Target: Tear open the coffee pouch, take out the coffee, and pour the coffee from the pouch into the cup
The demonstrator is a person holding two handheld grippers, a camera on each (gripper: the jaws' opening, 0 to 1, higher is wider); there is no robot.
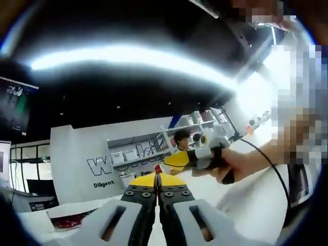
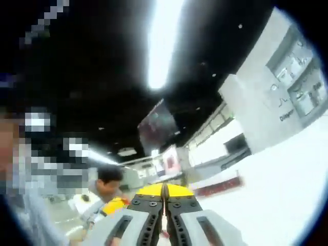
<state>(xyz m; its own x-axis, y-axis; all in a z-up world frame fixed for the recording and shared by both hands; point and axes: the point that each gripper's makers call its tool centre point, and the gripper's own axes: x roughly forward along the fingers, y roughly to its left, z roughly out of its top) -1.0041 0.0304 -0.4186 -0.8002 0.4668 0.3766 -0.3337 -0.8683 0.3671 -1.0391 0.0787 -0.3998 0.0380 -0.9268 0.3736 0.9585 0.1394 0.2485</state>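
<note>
Left gripper view: left claw is seen closed on a red scrap (pouch unconfirmed).
Right gripper view: right claw is seen closed.

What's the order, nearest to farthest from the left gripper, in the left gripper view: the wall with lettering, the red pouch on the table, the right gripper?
1. Right gripper: just beyond the left gripper, up and right, held in a hand.
2. Red pouch: lower left, lying on the white table.
3. Wall with lettering: far behind, left of centre.
</note>
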